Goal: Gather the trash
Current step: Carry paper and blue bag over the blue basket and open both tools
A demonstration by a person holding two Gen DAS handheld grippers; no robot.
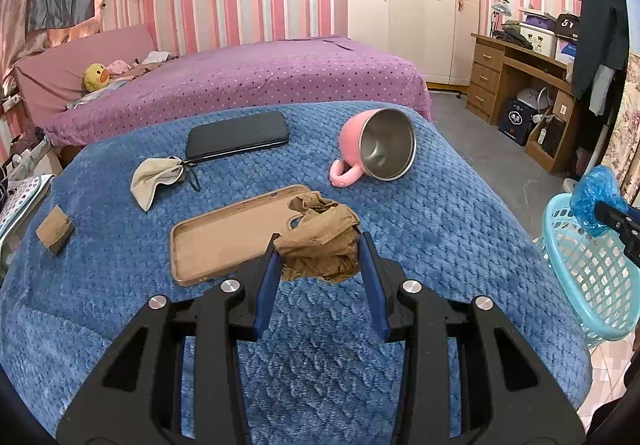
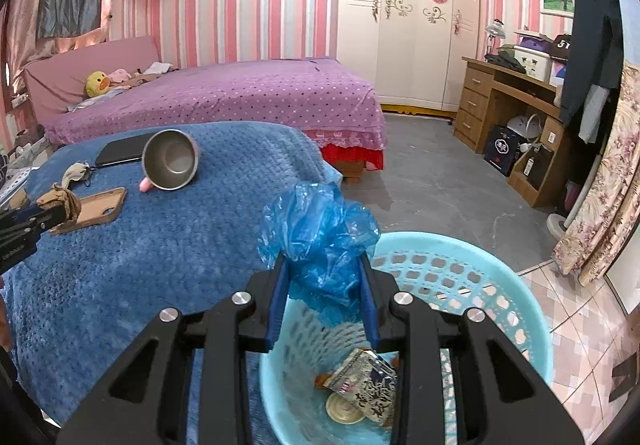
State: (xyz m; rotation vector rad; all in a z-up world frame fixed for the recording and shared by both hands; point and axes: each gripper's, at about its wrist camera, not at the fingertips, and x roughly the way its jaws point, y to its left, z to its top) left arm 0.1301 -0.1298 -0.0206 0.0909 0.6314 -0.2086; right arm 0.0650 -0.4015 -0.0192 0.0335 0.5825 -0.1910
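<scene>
My left gripper (image 1: 318, 239) is shut on a crumpled brown paper wad (image 1: 320, 241), held just above the blue blanket (image 1: 440, 229) beside a tan phone case (image 1: 224, 237). My right gripper (image 2: 324, 257) is shut on a crumpled blue plastic bag (image 2: 320, 233), held over the near rim of the light-blue trash basket (image 2: 500, 273). Inside the basket lie a printed wrapper (image 2: 368, 377) and a round lid (image 2: 344, 407). In the left wrist view the basket (image 1: 588, 277) stands at the right edge with the blue bag (image 1: 592, 193) above it.
On the blanket lie a tipped pink mug (image 1: 376, 145), a black phone (image 1: 238, 135), a beige cloth pouch (image 1: 156, 177) and a small brown block (image 1: 56, 229). A purple bed (image 1: 260, 77) stands behind. A wooden desk (image 2: 516, 105) and grey floor (image 2: 432, 173) are at the right.
</scene>
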